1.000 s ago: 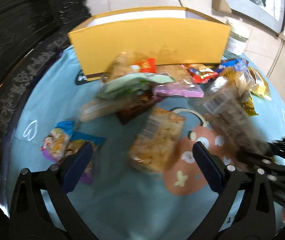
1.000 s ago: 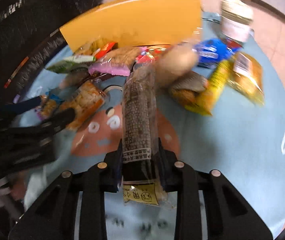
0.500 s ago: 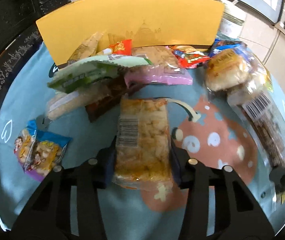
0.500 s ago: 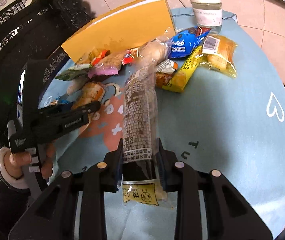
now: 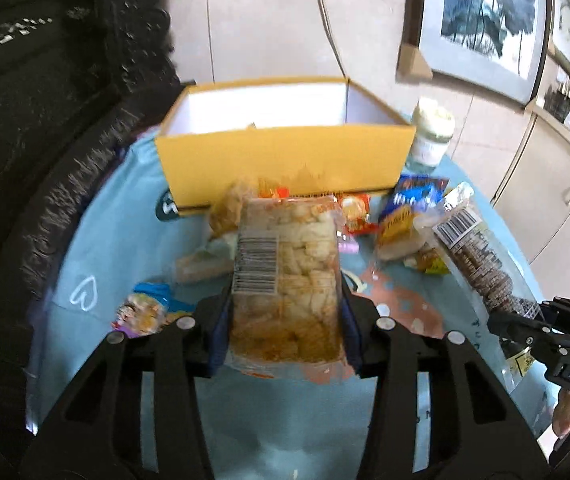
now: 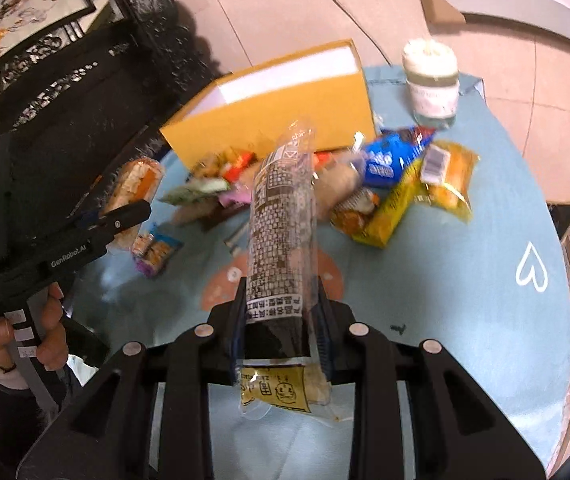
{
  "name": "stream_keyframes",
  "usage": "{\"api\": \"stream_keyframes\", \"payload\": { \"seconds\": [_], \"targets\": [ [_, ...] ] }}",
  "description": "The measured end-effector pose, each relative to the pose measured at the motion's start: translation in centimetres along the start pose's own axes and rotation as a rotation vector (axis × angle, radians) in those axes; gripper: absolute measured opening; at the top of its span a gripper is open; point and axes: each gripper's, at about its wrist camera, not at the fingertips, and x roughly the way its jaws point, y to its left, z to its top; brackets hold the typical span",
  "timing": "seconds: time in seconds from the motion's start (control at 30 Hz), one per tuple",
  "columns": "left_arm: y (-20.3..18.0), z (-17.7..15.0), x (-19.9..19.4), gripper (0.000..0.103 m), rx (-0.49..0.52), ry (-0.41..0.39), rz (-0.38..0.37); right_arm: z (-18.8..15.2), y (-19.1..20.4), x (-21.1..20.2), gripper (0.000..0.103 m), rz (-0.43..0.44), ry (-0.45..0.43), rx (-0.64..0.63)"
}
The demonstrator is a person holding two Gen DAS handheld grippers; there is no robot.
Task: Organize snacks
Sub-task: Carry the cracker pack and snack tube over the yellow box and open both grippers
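A clear pack of orange-yellow crackers [image 5: 289,264] with a barcode label is off the table, with my left gripper [image 5: 287,320] shut on its sides. A long clear sleeve of dark patterned biscuits [image 6: 281,224] stands up in the air, and my right gripper [image 6: 281,312] is shut on its lower end. An open yellow cardboard box [image 5: 285,160] with a white inside stands at the far side of the table. In the right wrist view the left gripper [image 6: 125,216] and its cracker pack [image 6: 133,188] hang to the left of the box [image 6: 285,108].
Several loose snack packs lie in front of the box, among them a blue pack [image 6: 389,156] and a yellow bag [image 6: 449,176]. A lidded jar [image 6: 431,80] stands to the right of the box. A small pack [image 5: 145,312] lies alone at the left. Dark carved furniture borders the blue-clothed table [image 6: 485,320] on the left.
My left gripper went from open to shut on the cracker pack and lifted it off the table. My right gripper rose with the biscuit sleeve. The box's inside has come into view.
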Motion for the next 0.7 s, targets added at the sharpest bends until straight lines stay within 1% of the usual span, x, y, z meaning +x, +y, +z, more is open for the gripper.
{"api": "stream_keyframes", "payload": {
  "seconds": [0.1,0.17,0.3,0.33,0.5,0.57,0.63,0.7],
  "targets": [
    [0.1,0.7,-1.2,0.046,-0.002,-0.017,0.0,1.2,0.8,-0.2,0.03,-0.013,-0.019,-0.02],
    [0.1,1.6,-1.4,0.046,-0.004,-0.02,-0.004,2.9,1.4,-0.3,0.03,-0.028,-0.044,-0.041],
    [0.9,5.2,-0.5,0.046,-0.024,-0.034,-0.01,6.9,2.6,0.1,0.03,-0.036,-0.095,-0.07],
    [1.1,6.3,-0.1,0.046,-0.034,-0.035,-0.011,8.6,3.2,0.3,0.03,-0.04,-0.119,-0.081],
    [2.8,12.7,2.8,0.046,-0.11,-0.044,0.004,15.0,4.1,2.1,0.03,-0.042,-0.176,-0.066],
    [3.2,14.5,4.1,0.046,-0.117,-0.036,0.011,17.3,3.9,3.4,0.03,-0.046,-0.177,-0.048],
    [3.5,16.1,5.8,0.046,-0.121,-0.029,0.034,18.9,3.3,5.0,0.03,-0.047,-0.163,-0.027],
    [3.7,17.3,7.6,0.046,-0.128,-0.018,0.048,20.5,2.5,7.0,0.03,-0.067,-0.153,-0.005]
  ]
}}
